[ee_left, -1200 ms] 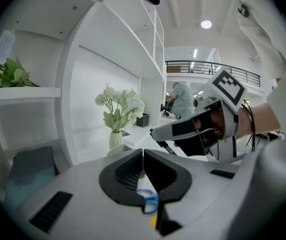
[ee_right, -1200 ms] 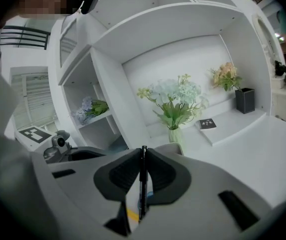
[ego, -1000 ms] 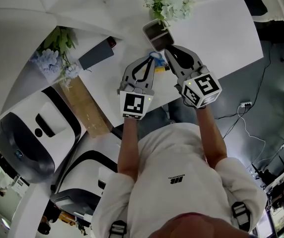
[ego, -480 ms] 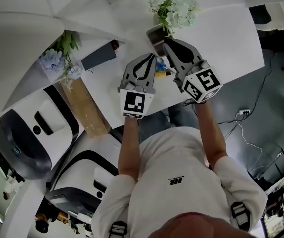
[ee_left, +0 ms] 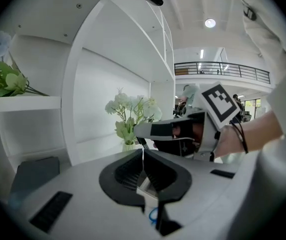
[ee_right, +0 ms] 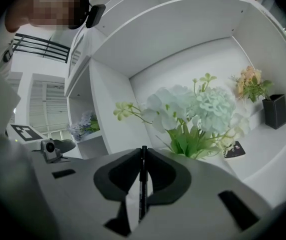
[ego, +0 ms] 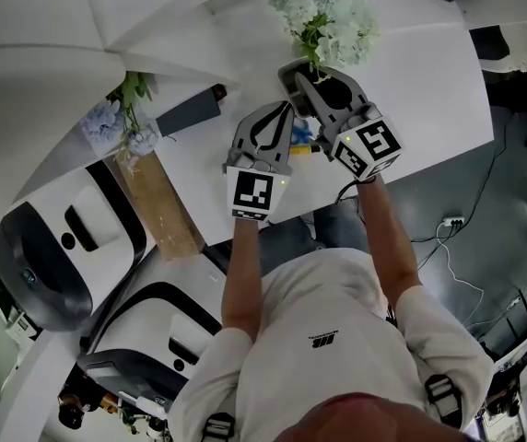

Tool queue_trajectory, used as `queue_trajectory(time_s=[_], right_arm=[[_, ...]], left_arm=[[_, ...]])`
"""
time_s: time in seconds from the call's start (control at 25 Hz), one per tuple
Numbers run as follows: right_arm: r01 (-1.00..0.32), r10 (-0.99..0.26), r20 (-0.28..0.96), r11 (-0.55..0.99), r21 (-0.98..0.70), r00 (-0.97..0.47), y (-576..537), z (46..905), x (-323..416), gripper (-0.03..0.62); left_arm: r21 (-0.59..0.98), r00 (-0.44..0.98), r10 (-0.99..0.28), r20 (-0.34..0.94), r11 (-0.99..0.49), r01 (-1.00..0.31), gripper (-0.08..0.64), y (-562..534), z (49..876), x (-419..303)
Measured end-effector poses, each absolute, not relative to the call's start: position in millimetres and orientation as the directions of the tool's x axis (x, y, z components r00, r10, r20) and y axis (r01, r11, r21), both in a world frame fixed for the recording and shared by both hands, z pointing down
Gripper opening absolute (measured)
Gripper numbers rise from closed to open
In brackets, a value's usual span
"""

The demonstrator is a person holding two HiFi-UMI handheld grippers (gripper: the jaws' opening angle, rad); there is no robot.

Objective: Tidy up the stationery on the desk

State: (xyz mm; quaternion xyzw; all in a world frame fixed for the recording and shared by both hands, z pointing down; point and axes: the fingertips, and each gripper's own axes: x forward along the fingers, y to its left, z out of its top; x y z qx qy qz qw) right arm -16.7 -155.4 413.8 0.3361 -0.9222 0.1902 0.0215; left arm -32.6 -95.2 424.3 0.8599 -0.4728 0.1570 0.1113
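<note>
Right gripper view: right gripper (ee_right: 143, 151) clenched on a black pen (ee_right: 141, 191), poised over the holder (ego: 287, 70) (presumably for dropping in); left gripper (ee_left: 143, 155) pressed shut, seemingly empty

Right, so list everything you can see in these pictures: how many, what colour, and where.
desk: one, white, under both grippers
white flowers: one bunch, at the desk's back
blue flowers: one bunch, left shelf
cup: one, dark, below the white flowers
case: one, dark grey, left on the desk
board: one, brown, left of the desk
small items: count unclear, blue and yellow, between the grippers
pen: one, black, in the right gripper
left gripper: jaws together
right gripper: closed on the pen
</note>
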Motion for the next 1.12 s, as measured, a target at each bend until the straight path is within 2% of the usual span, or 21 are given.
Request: queue_trajectory(time_s=[0.28, 0.52, 0.6, 1.12], right_arm=[[-0.628, -0.616, 0.148, 0.713, -0.312, -0.773, -163.0, 432.4, -20.9, 0.029], [-0.636, -0.600, 0.211, 0.721, -0.276, -0.772, -157.1, 459.7, -20.6, 0.035], [-0.636, -0.595, 0.224, 0.721, -0.274, -0.772, -153.6, 462.6, -18.9, 0.072], [-0.628, -0.570, 0.279, 0.753, -0.198, -0.772, -110.5, 457.1, -10.3, 0.069]], left_arm=[[0.055, 0.486, -0.787, 0.380, -0.505, -0.861, 0.000, -98.4, 430.1, -38.2], [0.064, 0.474, -0.792, 0.385, -0.490, -0.870, 0.000, -95.5, 436.3, -42.5], [0.066, 0.473, -0.792, 0.387, -0.488, -0.871, 0.000, -93.5, 437.2, -43.5], [0.089, 0.464, -0.789, 0.402, -0.471, -0.878, 0.000, -74.2, 449.2, -48.4]])
